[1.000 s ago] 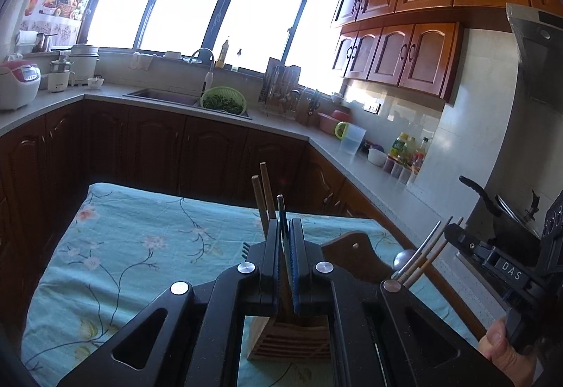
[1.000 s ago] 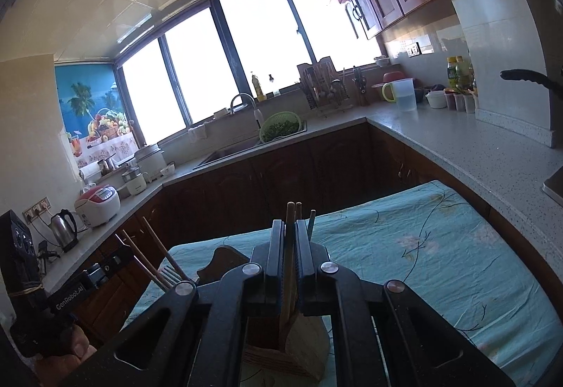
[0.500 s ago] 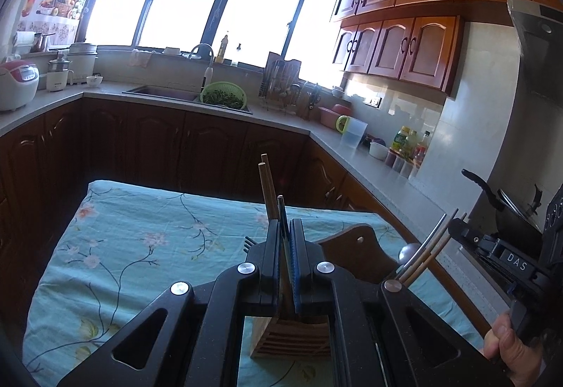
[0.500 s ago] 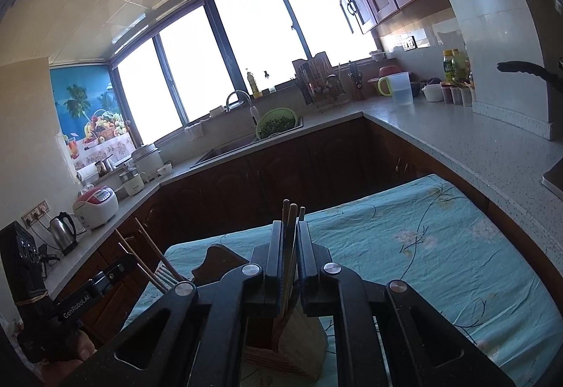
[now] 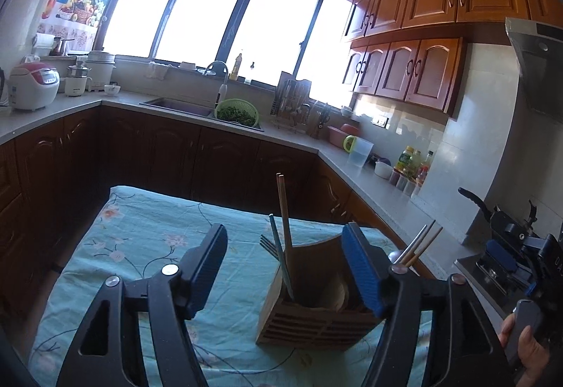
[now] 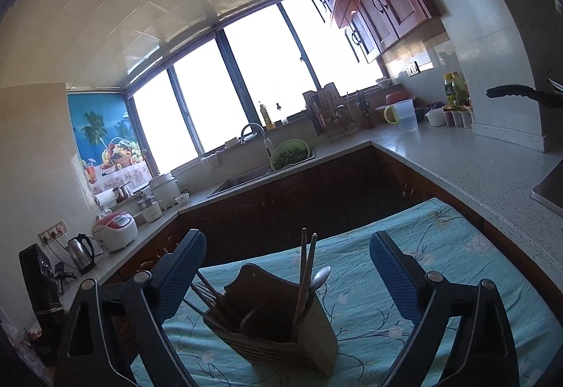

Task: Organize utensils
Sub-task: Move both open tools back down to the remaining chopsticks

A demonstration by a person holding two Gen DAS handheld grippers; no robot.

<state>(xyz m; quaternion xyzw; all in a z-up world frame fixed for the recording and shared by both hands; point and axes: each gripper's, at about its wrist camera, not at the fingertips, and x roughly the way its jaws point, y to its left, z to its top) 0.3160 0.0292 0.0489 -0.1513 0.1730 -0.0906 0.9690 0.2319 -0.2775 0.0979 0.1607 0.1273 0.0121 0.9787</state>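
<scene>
We are holding the left gripper [image 5: 285, 272] and the right gripper [image 6: 288, 276] spread wide and gripping nothing, both just above the slatted wooden utensil holder [image 6: 281, 334] on the floral turquoise tablecloth [image 5: 147, 246]. Wooden chopsticks [image 6: 305, 276], a metal spoon [image 6: 321, 277] and a fork [image 5: 268, 243] are standing inside it. We are judging the sorting nearly finished; next we are backing away without tipping it.

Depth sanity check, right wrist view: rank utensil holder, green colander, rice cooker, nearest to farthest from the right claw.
1. Utensil holder: just ahead of the right claw, on the tablecloth.
2. Rice cooker: left counter.
3. Green colander: by the sink, under the window.
</scene>
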